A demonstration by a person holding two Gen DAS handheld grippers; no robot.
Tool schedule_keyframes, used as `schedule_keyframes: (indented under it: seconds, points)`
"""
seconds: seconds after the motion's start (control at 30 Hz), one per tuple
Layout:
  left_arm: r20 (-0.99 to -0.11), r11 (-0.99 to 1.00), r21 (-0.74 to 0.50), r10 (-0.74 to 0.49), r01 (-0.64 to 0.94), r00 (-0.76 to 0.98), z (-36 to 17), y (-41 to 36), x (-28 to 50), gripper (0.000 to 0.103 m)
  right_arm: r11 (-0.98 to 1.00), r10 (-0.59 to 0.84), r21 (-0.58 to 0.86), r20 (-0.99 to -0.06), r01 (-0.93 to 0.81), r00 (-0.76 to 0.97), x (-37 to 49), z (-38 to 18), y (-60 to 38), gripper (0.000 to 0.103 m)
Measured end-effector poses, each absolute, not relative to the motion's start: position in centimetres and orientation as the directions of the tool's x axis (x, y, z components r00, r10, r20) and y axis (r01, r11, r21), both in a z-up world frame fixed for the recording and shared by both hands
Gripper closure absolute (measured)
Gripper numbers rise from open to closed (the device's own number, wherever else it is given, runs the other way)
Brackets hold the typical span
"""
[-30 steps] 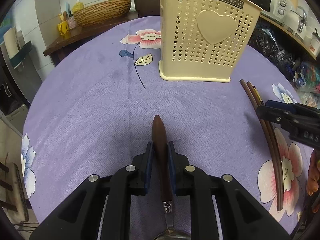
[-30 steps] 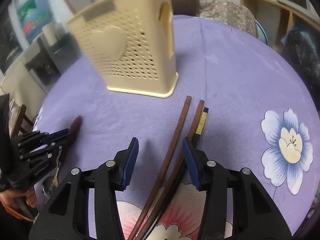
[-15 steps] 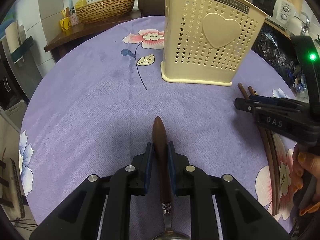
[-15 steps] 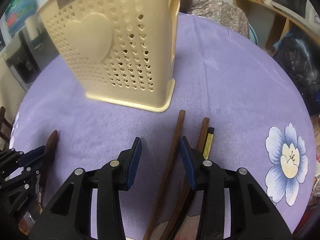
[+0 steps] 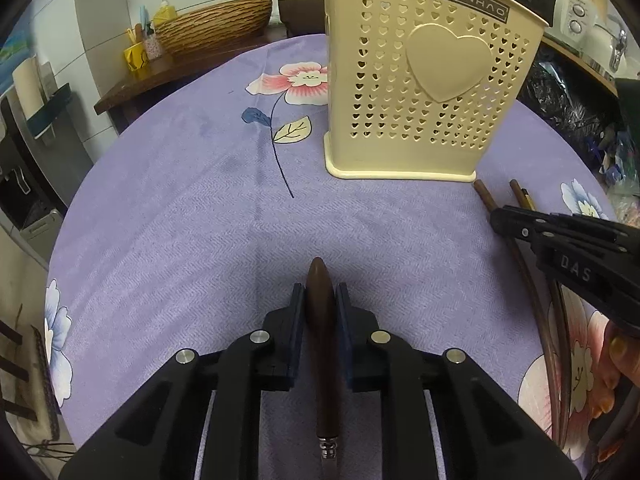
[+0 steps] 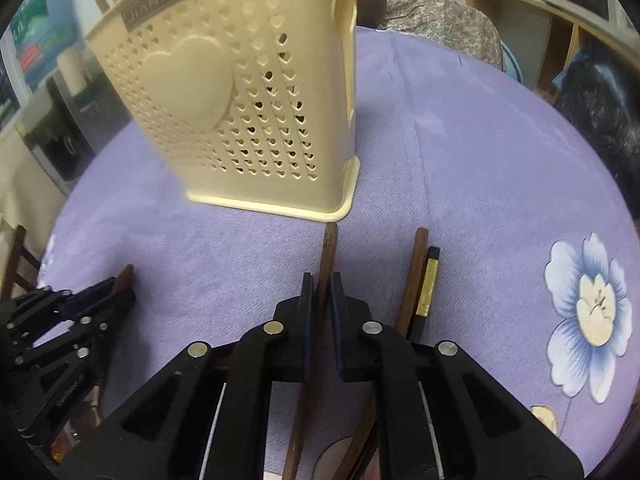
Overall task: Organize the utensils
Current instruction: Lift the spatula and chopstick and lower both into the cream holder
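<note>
My left gripper [image 5: 320,300] is shut on the brown wooden handle of a spoon [image 5: 322,344]; the handle's rounded end pokes out past the pads and a metal neck shows below. A cream perforated utensil holder [image 5: 424,92] with a heart stands upright beyond it. In the right wrist view my right gripper [image 6: 320,292] is shut on one brown chopstick [image 6: 329,248], whose tip nearly reaches the holder's base [image 6: 280,204]. A second brown chopstick [image 6: 414,272] and a black one with a gold band [image 6: 428,284] lie just right of it on the cloth.
A purple flowered tablecloth [image 5: 180,220] covers the round table. A wicker basket [image 5: 212,28] and small bottles sit on a wooden counter behind. Appliances [image 5: 580,12] line a shelf at the right. The left gripper [image 6: 80,312] shows at the right view's left edge.
My right gripper slid forward along the chopsticks toward the holder and its jaws closed from wide apart onto the leftmost chopstick. The left gripper kept still with the spoon handle.
</note>
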State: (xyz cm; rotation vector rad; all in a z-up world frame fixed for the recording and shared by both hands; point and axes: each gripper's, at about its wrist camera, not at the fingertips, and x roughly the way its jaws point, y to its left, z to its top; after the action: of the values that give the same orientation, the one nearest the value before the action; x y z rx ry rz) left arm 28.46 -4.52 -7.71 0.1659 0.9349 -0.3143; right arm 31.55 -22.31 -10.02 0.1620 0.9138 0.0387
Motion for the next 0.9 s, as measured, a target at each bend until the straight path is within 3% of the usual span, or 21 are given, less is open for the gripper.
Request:
schedule_keyframes:
  seconds: [0.2,0.6,0.9]
  points:
    - [-0.775,0.943,-0.053,-0.246,0.328,0.582,-6.0,-3.7,27.2,0.087,0.963,0.227,0.267,-0.714,-0.042,0.662,28.7,-7.8,-22.3,0.095]
    - [-0.551,0.909,-0.118,-0.395,0.399,0.735,4.2,-0.5,19.2,0.087,0.907,0.398,0.334,-0.486,-0.255,0.778,19.0,2.7,-24.2,0.095]
    - [-0.548,0.908,-0.121,-0.399,0.402,0.735,4.3,-1.5,19.6,0.087,0.911,0.398,0.296,-0.458,-0.286,0.795,17.7,4.5,-23.9,0.095]
